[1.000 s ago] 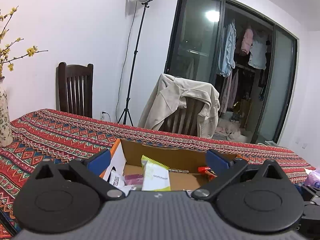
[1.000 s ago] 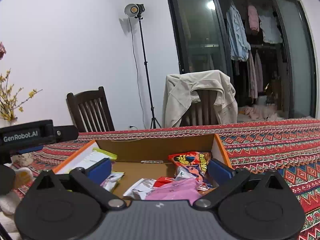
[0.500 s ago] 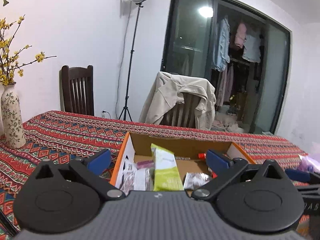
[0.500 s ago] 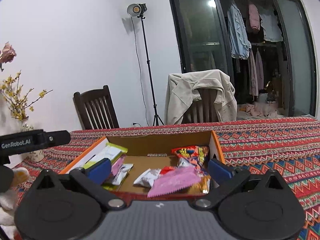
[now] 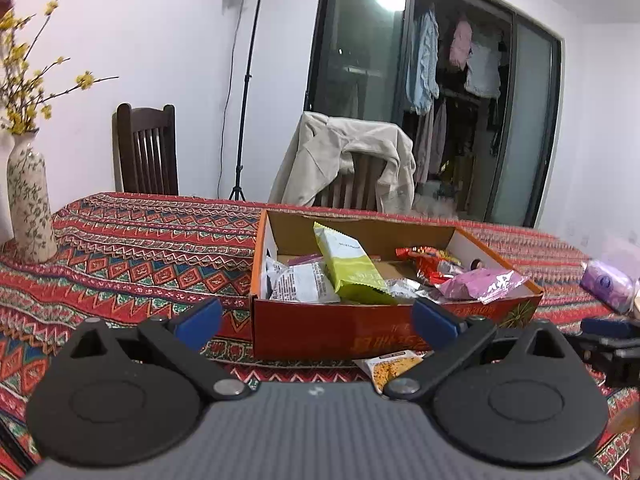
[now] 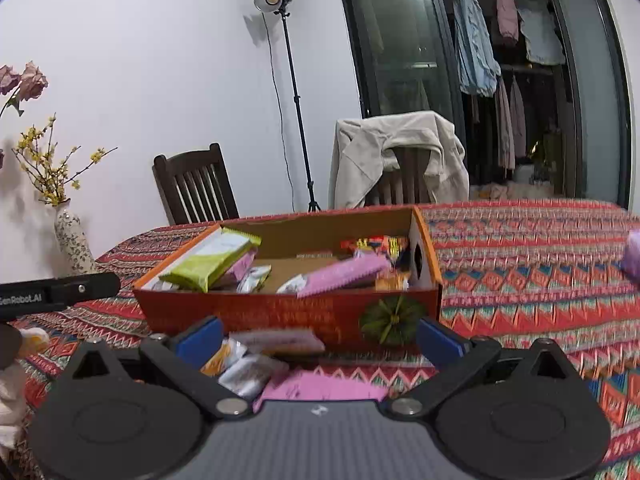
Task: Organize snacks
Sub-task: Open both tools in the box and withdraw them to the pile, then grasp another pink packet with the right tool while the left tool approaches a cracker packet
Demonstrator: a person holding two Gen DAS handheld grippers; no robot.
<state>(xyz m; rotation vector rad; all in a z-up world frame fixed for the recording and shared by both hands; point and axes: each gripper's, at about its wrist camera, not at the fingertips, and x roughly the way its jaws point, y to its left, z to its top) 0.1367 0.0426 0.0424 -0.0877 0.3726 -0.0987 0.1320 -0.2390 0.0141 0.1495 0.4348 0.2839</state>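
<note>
Orange cardboard box (image 6: 288, 316) of snacks on the patterned tablecloth (image 6: 520, 280), loose packets before it.

Light, crinkly, slippery foil — pinch a packet across its flat middle. The pink flat wrapper (image 6: 320, 386) and small silver-orange packets (image 6: 248, 366) lie just below the right gripper (image 6: 318, 338); both it and the left gripper (image 5: 316, 318) gape wide, empty.

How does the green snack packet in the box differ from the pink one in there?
The green packet leans against the box's left side, one end propped up high; the pink packet lies flatter at the right, over the front rim. The green packet has a white upper part with small print; the pink packet looks shiny and crinkled, with no print I can make out. Both are sealed and flat, and both lie on other snacks.
</note>
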